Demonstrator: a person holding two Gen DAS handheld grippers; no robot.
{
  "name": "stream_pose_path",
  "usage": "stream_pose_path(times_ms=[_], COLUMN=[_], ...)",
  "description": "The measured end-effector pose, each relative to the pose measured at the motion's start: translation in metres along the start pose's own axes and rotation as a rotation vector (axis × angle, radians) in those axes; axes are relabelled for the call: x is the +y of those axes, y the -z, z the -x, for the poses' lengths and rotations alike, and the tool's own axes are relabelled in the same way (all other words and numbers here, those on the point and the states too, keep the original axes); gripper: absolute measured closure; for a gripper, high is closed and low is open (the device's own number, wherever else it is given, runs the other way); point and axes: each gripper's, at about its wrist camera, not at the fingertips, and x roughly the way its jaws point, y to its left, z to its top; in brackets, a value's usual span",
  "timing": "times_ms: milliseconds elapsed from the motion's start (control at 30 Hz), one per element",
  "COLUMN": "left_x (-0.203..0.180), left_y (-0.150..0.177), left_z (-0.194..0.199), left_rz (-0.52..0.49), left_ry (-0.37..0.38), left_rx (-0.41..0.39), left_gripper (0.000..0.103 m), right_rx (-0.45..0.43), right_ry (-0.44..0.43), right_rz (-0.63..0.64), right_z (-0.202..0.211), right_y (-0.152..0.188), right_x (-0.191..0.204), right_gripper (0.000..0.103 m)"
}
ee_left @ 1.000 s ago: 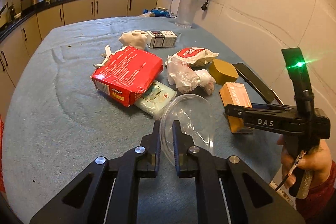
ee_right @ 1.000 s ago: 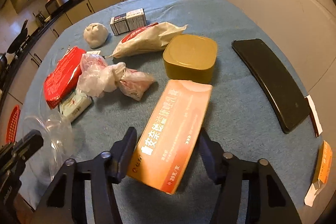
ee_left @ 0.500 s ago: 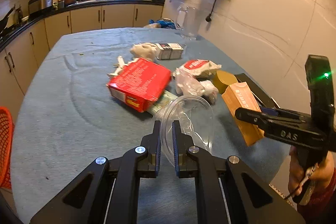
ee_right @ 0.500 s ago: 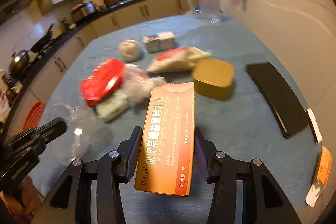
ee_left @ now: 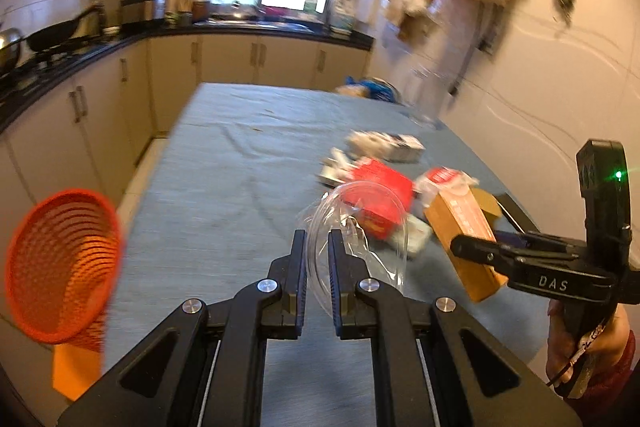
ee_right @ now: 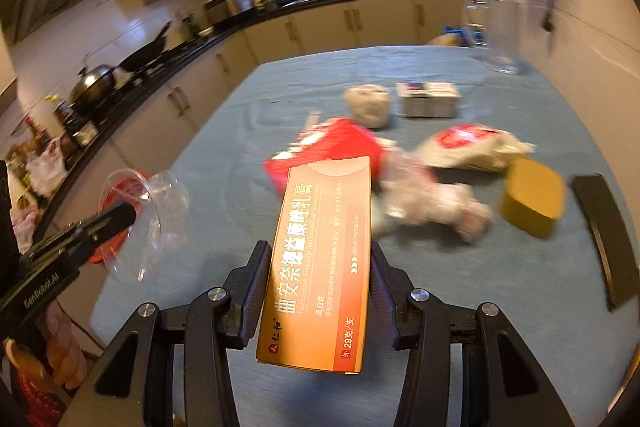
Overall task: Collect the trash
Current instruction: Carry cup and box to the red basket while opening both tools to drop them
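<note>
My left gripper (ee_left: 317,239) is shut on the rim of a clear plastic container (ee_left: 360,223), held up above the blue-grey tablecloth (ee_left: 240,195). My right gripper (ee_right: 320,255) is shut on a long orange carton (ee_right: 324,259), lifted clear of the table; its pads press both long sides. In the left wrist view the orange carton (ee_left: 460,227) and right gripper (ee_left: 464,251) hang at the right. In the right wrist view the left gripper (ee_right: 124,215) and clear container (ee_right: 160,211) sit at the left. An orange mesh basket (ee_left: 60,267) stands off the table's left edge.
On the cloth lie a red packet (ee_right: 340,143), a crumpled plastic bag (ee_right: 432,203), a red-and-white pouch (ee_right: 468,143), a yellow box (ee_right: 532,203), a small carton (ee_right: 428,99), a crumpled ball (ee_right: 368,105) and a black flat slab (ee_right: 608,239). A glass jug (ee_right: 500,27) stands at the back.
The right jaws closed on the orange carton and lifted it off the table. Both grippers rose and swung left with their loads, and the orange basket came into the left wrist view.
</note>
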Motion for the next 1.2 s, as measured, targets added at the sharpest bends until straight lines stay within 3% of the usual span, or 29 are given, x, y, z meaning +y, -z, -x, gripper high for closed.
stream_pose_path(times_ms=[500, 767, 1200], left_x=[0.140, 0.193, 0.240], left_y=[0.008, 0.028, 0.045], left_z=[0.084, 0.081, 0.043], left_rz=[0.173, 0.233, 0.291], left_ry=[-0.239, -0.337, -0.368], left_rx=[-0.103, -0.075, 0.001], left_gripper=[0.094, 0.093, 0.093], right_rx=[0.083, 0.148, 0.267], right_ry=[-0.308, -0.396, -0.473], right_rz=[0.181, 0.194, 0.177], right_z=[-0.058, -0.106, -0.183], right_y=[-0.030, -0.043, -0.053], right_x=[0.151, 0.213, 0.278], right_gripper=[0.052, 0.052, 0.051])
